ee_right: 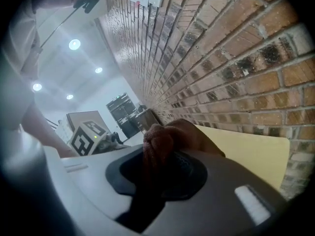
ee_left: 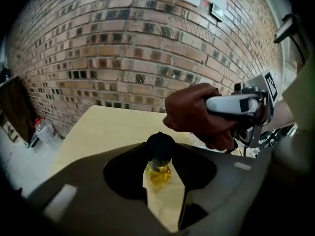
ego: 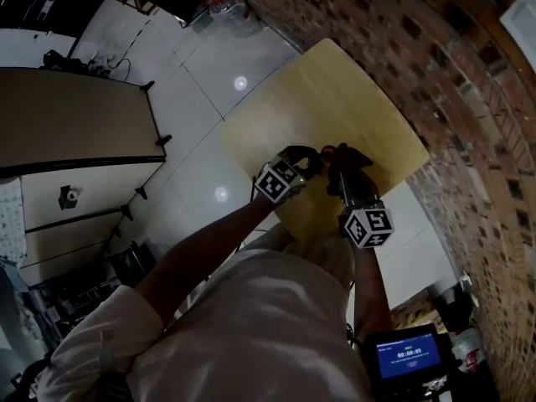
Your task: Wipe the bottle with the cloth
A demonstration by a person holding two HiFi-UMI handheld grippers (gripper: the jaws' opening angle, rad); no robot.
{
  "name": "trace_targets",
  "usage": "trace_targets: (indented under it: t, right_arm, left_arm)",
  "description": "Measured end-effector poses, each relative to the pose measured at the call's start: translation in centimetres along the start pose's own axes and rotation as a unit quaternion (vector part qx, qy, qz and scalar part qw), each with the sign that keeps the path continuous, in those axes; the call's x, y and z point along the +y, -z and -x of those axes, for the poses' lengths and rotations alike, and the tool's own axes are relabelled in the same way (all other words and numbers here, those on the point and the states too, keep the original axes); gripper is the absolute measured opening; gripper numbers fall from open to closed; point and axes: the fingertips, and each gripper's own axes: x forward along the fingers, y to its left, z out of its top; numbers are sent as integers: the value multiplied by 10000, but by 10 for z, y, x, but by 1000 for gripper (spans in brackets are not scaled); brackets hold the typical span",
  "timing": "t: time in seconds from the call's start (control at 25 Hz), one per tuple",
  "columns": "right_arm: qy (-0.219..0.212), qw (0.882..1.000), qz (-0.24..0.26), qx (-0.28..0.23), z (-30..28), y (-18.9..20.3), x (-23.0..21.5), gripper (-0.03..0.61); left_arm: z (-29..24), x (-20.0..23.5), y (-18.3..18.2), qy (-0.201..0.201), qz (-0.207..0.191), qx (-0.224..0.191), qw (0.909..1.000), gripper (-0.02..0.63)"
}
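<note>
A small bottle [ee_left: 159, 170] of yellow liquid with a black cap [ee_left: 160, 144] stands on the pale yellow table [ee_left: 106, 127]. My left gripper [ee_left: 160, 173] is shut on the bottle's body, below the cap. A brown cloth [ee_left: 194, 114] hangs bunched just above and to the right of the cap, apart from it. In the right gripper view the cloth [ee_right: 160, 141] is pinched in my right gripper [ee_right: 158, 163], which is shut on it. In the head view the left gripper [ego: 311, 162] and right gripper [ego: 342, 164] meet near the table's front edge; the bottle is hidden there.
A brick wall [ego: 419, 40] runs along the table's [ego: 335, 99] far side. A clear plastic bottle [ee_left: 45, 132] stands on the floor by the wall. A long counter [ego: 75, 115] is at the left. A blue screen [ego: 409, 354] glows at lower right.
</note>
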Motion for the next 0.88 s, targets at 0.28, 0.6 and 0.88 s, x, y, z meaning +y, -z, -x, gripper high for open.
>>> trace_targets:
  t: [0.28, 0.6, 0.88]
  right_arm:
    - [8, 9991, -411, 64, -18, 41, 18, 64]
    - [-157, 9955, -932, 13, -34, 74, 25, 61]
    - [193, 9946, -998, 232, -58, 105, -13, 58]
  left_arm:
    - [12, -8, 25, -20, -105, -223, 9997, 175]
    - [14, -13, 30, 205, -262, -89, 9994, 175]
    - [-4, -10, 35, 361, -373, -4, 9987, 176]
